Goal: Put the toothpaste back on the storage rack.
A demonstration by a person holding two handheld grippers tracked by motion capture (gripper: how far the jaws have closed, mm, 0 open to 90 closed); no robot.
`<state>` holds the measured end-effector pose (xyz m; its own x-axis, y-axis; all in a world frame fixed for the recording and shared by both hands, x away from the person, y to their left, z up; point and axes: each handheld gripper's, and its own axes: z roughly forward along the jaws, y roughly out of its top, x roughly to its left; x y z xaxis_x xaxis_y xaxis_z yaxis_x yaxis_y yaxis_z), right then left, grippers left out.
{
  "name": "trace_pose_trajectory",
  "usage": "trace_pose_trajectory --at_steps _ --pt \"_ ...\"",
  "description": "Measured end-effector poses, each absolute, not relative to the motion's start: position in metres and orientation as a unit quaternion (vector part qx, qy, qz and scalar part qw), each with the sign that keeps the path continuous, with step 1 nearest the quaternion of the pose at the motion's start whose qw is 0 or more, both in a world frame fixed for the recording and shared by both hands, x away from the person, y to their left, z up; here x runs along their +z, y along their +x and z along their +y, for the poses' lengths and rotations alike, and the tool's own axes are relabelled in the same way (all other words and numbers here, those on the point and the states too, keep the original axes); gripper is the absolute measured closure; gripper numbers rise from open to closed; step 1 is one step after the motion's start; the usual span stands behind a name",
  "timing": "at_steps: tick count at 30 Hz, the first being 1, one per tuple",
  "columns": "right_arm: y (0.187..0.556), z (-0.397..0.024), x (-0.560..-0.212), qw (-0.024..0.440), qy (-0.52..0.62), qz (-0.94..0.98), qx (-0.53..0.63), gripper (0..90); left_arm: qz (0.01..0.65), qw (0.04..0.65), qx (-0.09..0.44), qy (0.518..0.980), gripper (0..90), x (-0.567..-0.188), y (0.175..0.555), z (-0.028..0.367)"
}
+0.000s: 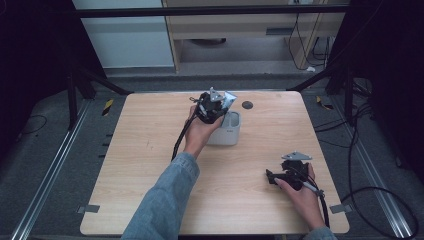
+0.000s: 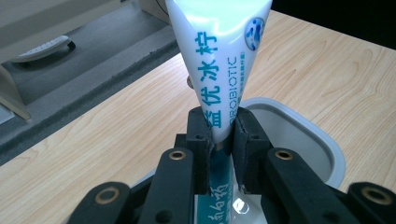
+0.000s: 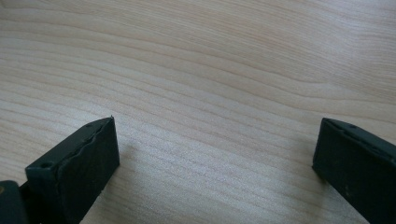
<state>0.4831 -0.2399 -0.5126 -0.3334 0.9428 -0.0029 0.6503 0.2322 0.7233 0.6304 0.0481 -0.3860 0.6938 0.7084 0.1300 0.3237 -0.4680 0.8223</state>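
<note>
On a pale wooden table (image 1: 150,150), left claw (image 2: 219,135) clamps a tube (image 2: 219,51); right claw (image 3: 215,158) gapes, perhaps resting.

High view sits above the person's side, looks forward and down, takes in the whole counter (image 1: 150,165) plus floor and frame beyond. Left gripper view rides close behind its own jaws, looks along them over the grey cup's (image 2: 322,140) rim toward the counter's far edge; it shares that cup (image 1: 227,131) and the counter top with the high view. Right gripper view sits very near the wood, looks down on it between its wide-set jaws, and shares bare counter (image 3: 210,70) with the high view.
</note>
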Motion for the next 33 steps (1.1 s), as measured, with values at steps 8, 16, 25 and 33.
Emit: trace_pose_trajectory --at_steps 8,16,25,33 --pt "0.4831 -0.2398 -0.5126 0.228 0.531 0.751 0.32 0.7 0.313 0.413 0.231 0.824 77.8 -0.3884 0.6272 0.0485" --pt "0.4831 -0.24 -0.5127 0.229 0.53 0.752 0.319 0.7 0.315 0.41 0.227 0.825 77.8 -0.3926 0.6266 0.0504" --pt "0.4831 -0.24 -0.5127 0.229 0.53 0.752 0.319 0.7 0.316 0.409 0.224 0.826 77.7 -0.394 0.6266 0.0499" --pt "0.4831 -0.24 -0.5127 0.229 0.529 0.752 0.319 0.7 0.318 0.413 0.223 0.824 77.3 -0.3948 0.6263 0.0497"
